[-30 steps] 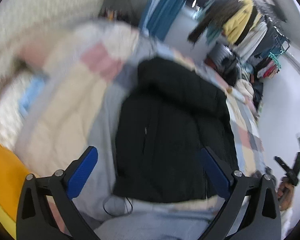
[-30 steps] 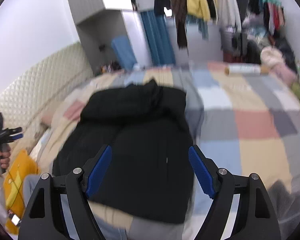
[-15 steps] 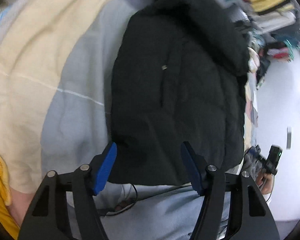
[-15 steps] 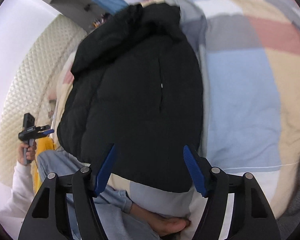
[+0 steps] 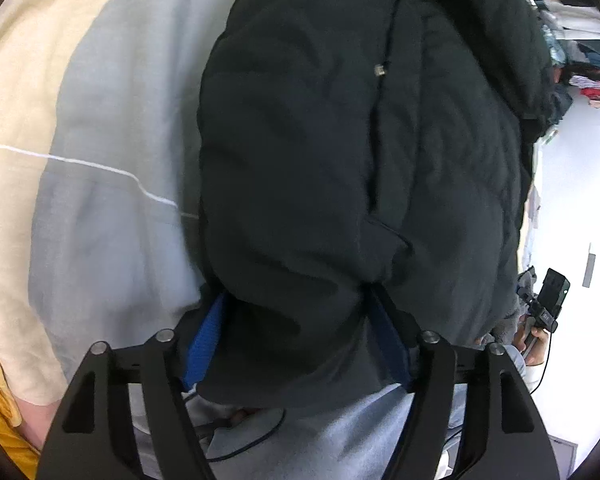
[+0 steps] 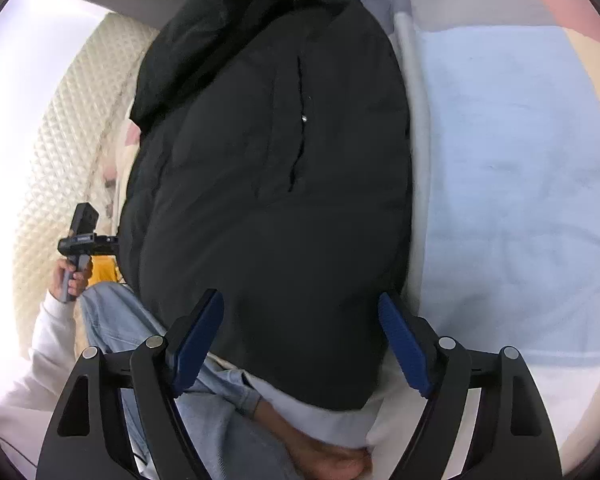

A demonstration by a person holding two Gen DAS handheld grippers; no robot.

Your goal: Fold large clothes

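A black padded jacket (image 5: 360, 152) lies spread on a patchwork bedspread (image 6: 512, 168), hem toward the person. The left gripper (image 5: 296, 340) straddles the hem's left corner, its jaws having just been opening, with the fabric bulging between the blue pads (image 5: 204, 348); whether they press it is hard to judge. The right gripper (image 6: 300, 344) stands apart over the hem's right corner, jaws just widened, pads clear. A jeans-clad leg (image 6: 116, 320) sits below the hem.
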